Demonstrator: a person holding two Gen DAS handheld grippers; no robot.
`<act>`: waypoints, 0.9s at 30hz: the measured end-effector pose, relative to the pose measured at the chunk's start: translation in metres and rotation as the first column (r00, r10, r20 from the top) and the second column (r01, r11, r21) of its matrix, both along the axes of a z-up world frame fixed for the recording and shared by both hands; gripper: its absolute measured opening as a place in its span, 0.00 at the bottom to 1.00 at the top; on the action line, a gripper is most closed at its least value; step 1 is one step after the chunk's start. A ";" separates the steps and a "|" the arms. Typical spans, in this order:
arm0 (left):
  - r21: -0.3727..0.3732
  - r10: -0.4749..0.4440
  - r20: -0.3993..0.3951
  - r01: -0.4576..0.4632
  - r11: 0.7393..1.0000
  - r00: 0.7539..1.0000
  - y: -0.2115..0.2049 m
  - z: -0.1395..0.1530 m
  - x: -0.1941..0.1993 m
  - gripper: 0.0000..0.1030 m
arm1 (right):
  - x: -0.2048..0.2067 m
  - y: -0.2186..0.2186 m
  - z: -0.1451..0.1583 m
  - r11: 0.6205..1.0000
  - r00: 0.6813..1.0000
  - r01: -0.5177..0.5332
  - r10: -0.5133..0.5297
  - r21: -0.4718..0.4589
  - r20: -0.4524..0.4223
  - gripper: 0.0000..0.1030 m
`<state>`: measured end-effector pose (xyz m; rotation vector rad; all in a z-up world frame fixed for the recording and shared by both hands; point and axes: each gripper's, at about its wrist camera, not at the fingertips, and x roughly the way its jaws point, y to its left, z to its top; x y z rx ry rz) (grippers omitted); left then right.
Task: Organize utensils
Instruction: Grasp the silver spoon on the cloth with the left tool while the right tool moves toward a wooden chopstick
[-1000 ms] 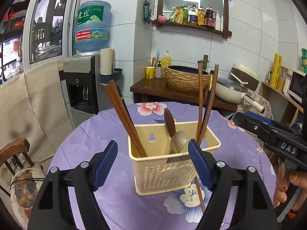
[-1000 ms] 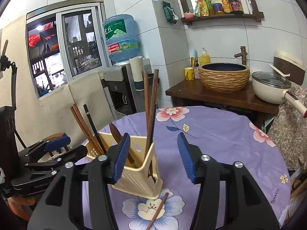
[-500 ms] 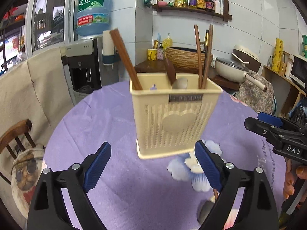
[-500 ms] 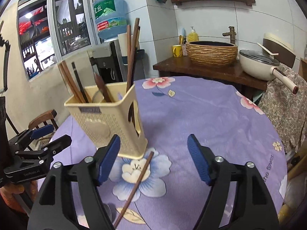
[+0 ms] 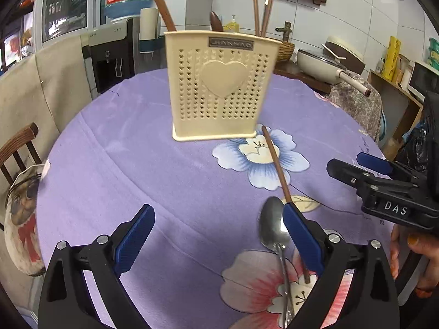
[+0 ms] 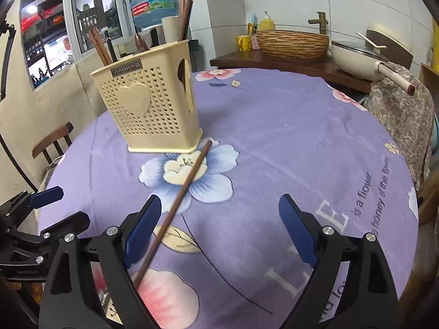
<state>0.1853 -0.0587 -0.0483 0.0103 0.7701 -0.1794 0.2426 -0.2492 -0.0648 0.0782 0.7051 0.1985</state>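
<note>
A cream perforated utensil holder [image 5: 219,87] stands on the purple flowered tablecloth, also in the right wrist view [image 6: 153,104]. It holds several chopsticks [image 5: 258,8] and a spoon. A loose brown chopstick [image 5: 274,161] lies on the cloth from the holder's base toward me, also in the right wrist view [image 6: 178,203]. A metal spoon [image 5: 271,227] lies beside it, by my left gripper's right finger. My left gripper [image 5: 219,233] is open and empty, low over the cloth. My right gripper [image 6: 219,224] is open and empty, with the chopstick by its left finger.
The round table [image 5: 137,164] has a wooden chair [image 5: 16,142] at its left. Behind stand a water dispenser [image 5: 115,46], a wooden counter with a woven basin [image 6: 293,41] and a white pan [image 6: 356,57]. The right gripper's body [image 5: 384,186] shows at the right in the left wrist view.
Both grippers have drawn back from the holder and lowered toward the cloth. The loose chopstick and spoon have come into view. Both stay open.
</note>
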 end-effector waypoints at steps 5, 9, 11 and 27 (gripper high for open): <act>0.029 -0.019 -0.017 0.020 0.999 1.000 -0.020 -0.007 0.000 0.88 | -0.009 -0.009 -0.006 0.999 0.999 0.032 -0.032 0.007 -0.002 0.84; 0.074 -0.016 -0.016 0.018 0.997 1.000 -0.033 -0.013 0.004 0.75 | -0.013 -0.016 -0.008 0.999 0.999 0.049 -0.049 0.010 -0.004 0.84; 0.070 -0.007 -0.047 0.010 0.997 0.999 -0.036 -0.018 0.009 0.66 | -0.014 -0.019 -0.010 0.998 0.999 0.054 -0.054 0.015 -0.009 0.84; 0.069 0.003 -0.102 0.004 0.998 0.995 -0.054 -0.030 0.021 0.54 | -0.017 -0.021 -0.012 0.998 0.999 0.046 -0.045 0.033 -0.024 0.84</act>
